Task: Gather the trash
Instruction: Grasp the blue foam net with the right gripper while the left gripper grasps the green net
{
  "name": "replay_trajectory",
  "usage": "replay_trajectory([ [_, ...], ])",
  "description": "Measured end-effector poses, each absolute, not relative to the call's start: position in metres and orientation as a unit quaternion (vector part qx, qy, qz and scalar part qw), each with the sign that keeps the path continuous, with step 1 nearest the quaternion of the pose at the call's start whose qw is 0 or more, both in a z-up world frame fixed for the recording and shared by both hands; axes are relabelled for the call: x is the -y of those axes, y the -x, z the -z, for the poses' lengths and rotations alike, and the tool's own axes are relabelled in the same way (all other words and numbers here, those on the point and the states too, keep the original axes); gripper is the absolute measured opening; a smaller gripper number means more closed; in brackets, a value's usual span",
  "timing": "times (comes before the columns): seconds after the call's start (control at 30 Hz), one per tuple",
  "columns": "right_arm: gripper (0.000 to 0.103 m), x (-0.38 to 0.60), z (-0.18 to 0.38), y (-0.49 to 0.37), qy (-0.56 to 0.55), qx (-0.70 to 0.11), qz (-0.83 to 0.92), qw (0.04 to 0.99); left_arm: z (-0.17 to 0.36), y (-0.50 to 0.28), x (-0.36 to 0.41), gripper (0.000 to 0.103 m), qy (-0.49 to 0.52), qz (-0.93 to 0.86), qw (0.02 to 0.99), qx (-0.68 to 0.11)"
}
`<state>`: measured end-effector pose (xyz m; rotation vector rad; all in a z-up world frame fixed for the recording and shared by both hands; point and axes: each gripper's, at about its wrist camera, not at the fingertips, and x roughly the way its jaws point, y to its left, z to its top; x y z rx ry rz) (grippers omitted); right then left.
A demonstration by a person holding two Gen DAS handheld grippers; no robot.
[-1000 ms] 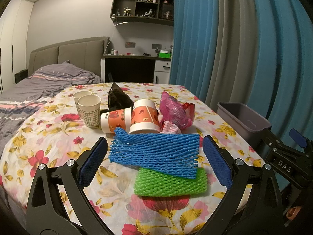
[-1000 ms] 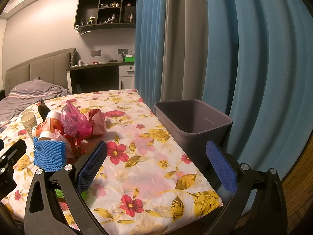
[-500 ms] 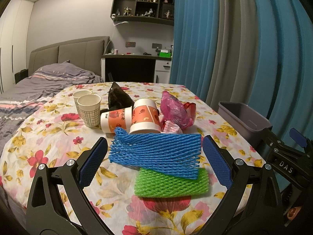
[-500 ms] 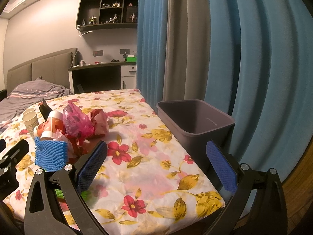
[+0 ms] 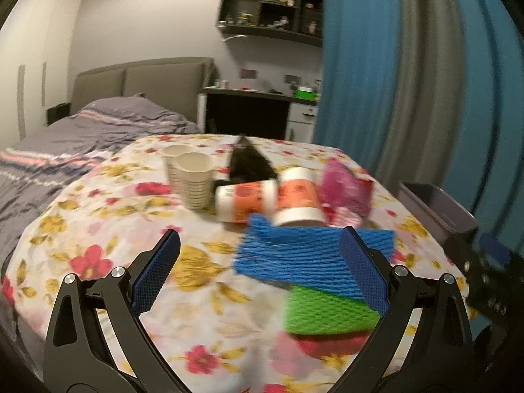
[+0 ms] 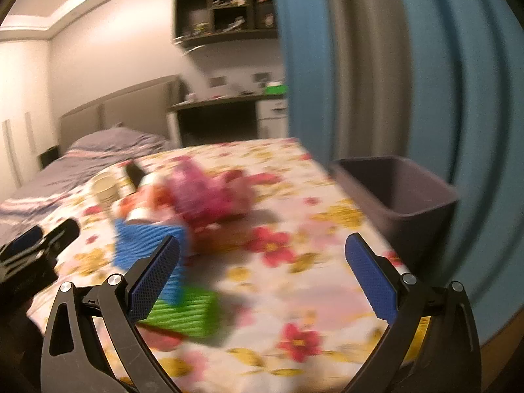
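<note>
Trash lies on a floral-cloth table (image 5: pixel 98 229): a blue foam net (image 5: pixel 294 255) over a green foam net (image 5: pixel 324 311), two orange paper cups (image 5: pixel 271 196), two checked cups (image 5: pixel 193 177), a black wrapper (image 5: pixel 249 160) and a pink plastic bag (image 5: pixel 344 186). My left gripper (image 5: pixel 260 271) is open with nothing between its fingers, the nets under its right finger. My right gripper (image 6: pixel 262 275) hovers open over the table, with the blue net (image 6: pixel 147 245), green net (image 6: pixel 186 308) and pink bag (image 6: pixel 203 193) to its left. Both views are blurred.
A grey bin (image 6: pixel 399 196) stands off the table's right edge, by the blue and grey curtains (image 6: pixel 376 65); the same bin (image 5: pixel 435 206) appears far right in the left view. A bed (image 5: pixel 82 137) and a desk (image 5: pixel 258 111) are behind the table.
Both views have swung with motion blur. The left camera has turned left, so the nets sit further right. The right camera has turned left and nearer the trash pile.
</note>
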<state>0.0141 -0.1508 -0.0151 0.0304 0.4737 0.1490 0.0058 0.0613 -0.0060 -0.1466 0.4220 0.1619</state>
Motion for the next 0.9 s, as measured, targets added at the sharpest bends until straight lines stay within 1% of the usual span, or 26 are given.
replay_trajectory([
  [0.2, 0.087, 0.117, 0.032, -0.034, -0.028, -0.266, -0.150, 0.952, 0.009, 0.001, -0.095, 0.096, 0.077, -0.125, 0.969, -0.199],
  [0.27, 0.077, 0.111, 0.037, -0.040, -0.035, -0.280, -0.163, 0.946, 0.011, 0.003, -0.101, 0.096, 0.076, -0.128, 0.969, -0.198],
  [0.3, 0.075, 0.107, 0.039, -0.044, -0.037, -0.287, -0.167, 0.942, 0.012, 0.004, -0.102, 0.096, 0.075, -0.129, 0.969, -0.199],
  [0.37, 0.062, 0.100, 0.043, -0.050, -0.037, -0.299, -0.180, 0.936, 0.015, 0.004, -0.105, 0.096, 0.074, -0.128, 0.968, -0.201],
  [0.4, 0.058, 0.098, 0.045, -0.051, -0.036, -0.302, -0.185, 0.934, 0.016, 0.004, -0.106, 0.096, 0.075, -0.126, 0.968, -0.203],
  [0.43, 0.049, 0.096, 0.046, -0.051, -0.033, -0.305, -0.191, 0.932, 0.018, 0.004, -0.107, 0.096, 0.076, -0.125, 0.968, -0.205],
  [0.47, 0.038, 0.094, 0.046, -0.051, -0.029, -0.306, -0.195, 0.931, 0.020, 0.004, -0.106, 0.096, 0.076, -0.122, 0.968, -0.208],
  [0.5, 0.031, 0.090, 0.046, -0.050, -0.022, -0.307, -0.201, 0.930, 0.023, 0.004, -0.105, 0.096, 0.076, -0.117, 0.968, -0.210],
  [0.53, 0.017, 0.088, 0.048, -0.049, -0.019, -0.305, -0.205, 0.930, 0.025, 0.004, -0.103, 0.096, 0.074, -0.113, 0.968, -0.212],
  [0.57, 0.010, 0.087, 0.048, -0.048, -0.016, -0.303, -0.209, 0.930, 0.027, 0.004, -0.101, 0.096, 0.071, -0.110, 0.968, -0.214],
  [0.63, 0.008, 0.089, 0.046, -0.044, -0.018, -0.293, -0.217, 0.931, 0.030, 0.003, -0.096, 0.096, 0.068, -0.099, 0.968, -0.218],
  [0.9, 0.007, 0.116, 0.014, -0.025, -0.035, -0.228, -0.208, 0.951, 0.041, -0.005, -0.064, 0.096, 0.051, -0.040, 0.970, -0.233],
])
